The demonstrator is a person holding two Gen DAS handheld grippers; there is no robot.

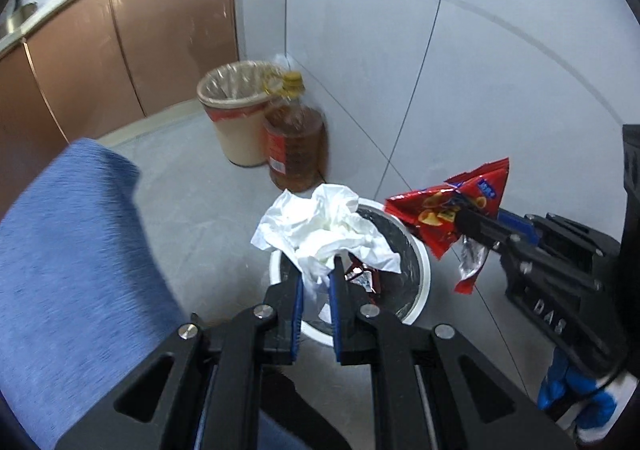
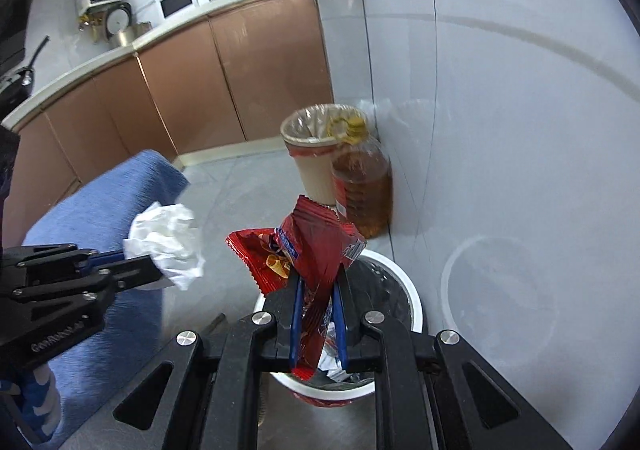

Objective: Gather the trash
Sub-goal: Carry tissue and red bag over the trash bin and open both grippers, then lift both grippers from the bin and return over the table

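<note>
A crumpled white tissue [image 1: 324, 230] hangs over a small white-rimmed trash bin [image 1: 422, 262] with a dark liner, and my left gripper [image 1: 318, 270] is shut on it. My right gripper [image 2: 318, 282] is shut on a red snack wrapper [image 2: 312, 250], held above the same bin [image 2: 412, 298]. In the left wrist view the right gripper [image 1: 464, 216] comes in from the right with the wrapper [image 1: 452, 206] beside the bin's rim. The right wrist view shows the left gripper [image 2: 156, 270] at the left with the tissue [image 2: 168, 246]. Some wrappers lie inside the bin.
A beige bin [image 1: 236, 118] with a clear liner and a large bottle of amber oil [image 1: 296, 142] stand in the wall corner behind. Brown cabinets [image 1: 120, 58] run along the left. A blue cloth-covered surface [image 1: 72, 258] is close on the left. Grey tiled floor [image 1: 192, 202] lies between.
</note>
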